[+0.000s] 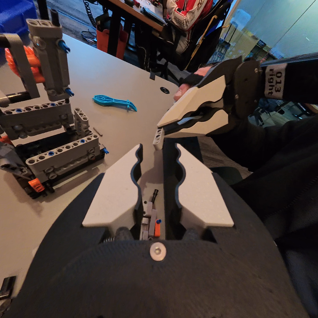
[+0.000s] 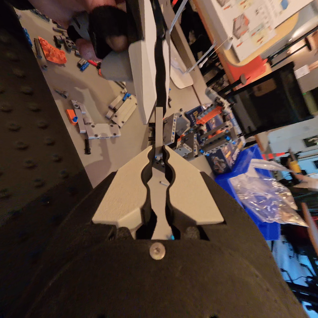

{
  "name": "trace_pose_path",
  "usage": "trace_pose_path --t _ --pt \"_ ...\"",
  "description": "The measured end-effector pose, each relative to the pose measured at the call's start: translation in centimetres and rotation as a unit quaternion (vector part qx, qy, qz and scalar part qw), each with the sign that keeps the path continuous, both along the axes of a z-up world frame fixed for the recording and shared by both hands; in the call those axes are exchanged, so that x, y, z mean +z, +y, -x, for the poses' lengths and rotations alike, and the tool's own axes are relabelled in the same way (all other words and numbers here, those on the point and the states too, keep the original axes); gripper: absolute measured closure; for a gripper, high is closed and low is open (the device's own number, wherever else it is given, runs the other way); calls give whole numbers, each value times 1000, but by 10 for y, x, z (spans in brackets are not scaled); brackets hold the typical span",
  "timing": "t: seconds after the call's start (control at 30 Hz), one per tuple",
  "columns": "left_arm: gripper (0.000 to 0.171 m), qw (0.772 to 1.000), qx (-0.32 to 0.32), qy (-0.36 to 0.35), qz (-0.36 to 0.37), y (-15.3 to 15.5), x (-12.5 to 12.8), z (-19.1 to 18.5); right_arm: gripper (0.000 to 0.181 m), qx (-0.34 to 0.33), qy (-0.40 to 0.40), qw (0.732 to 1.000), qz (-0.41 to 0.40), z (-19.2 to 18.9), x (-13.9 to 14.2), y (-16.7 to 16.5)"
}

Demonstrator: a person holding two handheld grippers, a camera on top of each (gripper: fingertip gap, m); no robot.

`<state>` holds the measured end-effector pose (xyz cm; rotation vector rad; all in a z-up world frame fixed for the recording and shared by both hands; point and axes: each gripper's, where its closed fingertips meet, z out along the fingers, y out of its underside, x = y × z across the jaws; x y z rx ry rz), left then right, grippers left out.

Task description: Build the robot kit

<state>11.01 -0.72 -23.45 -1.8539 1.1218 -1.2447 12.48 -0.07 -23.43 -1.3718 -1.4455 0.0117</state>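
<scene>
Short light-grey perforated plastic beam [image 2: 158, 127]: clamped at one end in the right gripper [image 2: 158, 149]. It was held in the air above the near edge of the table, not resting on anything.

- Pale grey table [image 1: 111, 72]: filled the left half of the left wrist view.
- Blue plastic bin [image 2: 222, 185]: at 3 o'clock in the right wrist view, with clear plastic bags lying in it.
- Grey beam-built model with orange gears and blue pins [image 1: 51, 130]: stood on the table at 9 to 10 o'clock in the left wrist view, well apart from both grippers.
- Left gripper [image 1: 158, 145]: jaws spread wide, gripping nothing.
- Right gripper, left wrist view: came in from 2 o'clock with its jaws pinched on the beam.
- Loose grey and orange building parts [image 2: 101, 120]: scattered on the table at 10 o'clock in the right wrist view.
- Flat teal plastic tool [image 1: 114, 102]: lay alone on the table at 11 o'clock in the left wrist view.
- Small black pin [image 1: 154, 196]: lay on the table, visible through the gap between the left fingers.

Key relation:
- The beam's long axis ran 6 to 12 o'clock in the right wrist view, in line with the right fingers.
- Its free end stuck out at 12 o'clock.
- That free end sat right at the mouth of the left jaws, between the two tips.
- I couldn't tell whether it touched either pad.
</scene>
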Motion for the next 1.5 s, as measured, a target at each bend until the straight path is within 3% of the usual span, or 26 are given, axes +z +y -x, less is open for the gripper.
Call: trace_pose_path --t 0.2,0.47,0.7,1.0,1.1,1.5 --pt "166 999 -11 -41 -9 -7 13 3 176 -2 -12 998 -67 9 13 -4" --pt "167 998 -11 -62 -7 -10 18 18 175 23 10 999 -42 26 16 -9" --pt "167 995 -31 27 -91 -17 7 26 164 60 96 990 88 32 17 -17" --pt "167 994 -26 40 -102 -15 6 24 164 31 32 998 48 32 3 -11" --pt "167 993 -20 51 -102 -11 5 23 172 25 35 998 51 31 0 -9" --pt "167 998 -5 45 -43 1 6 5 170 -33 -5 999 -18 16 -5 9"
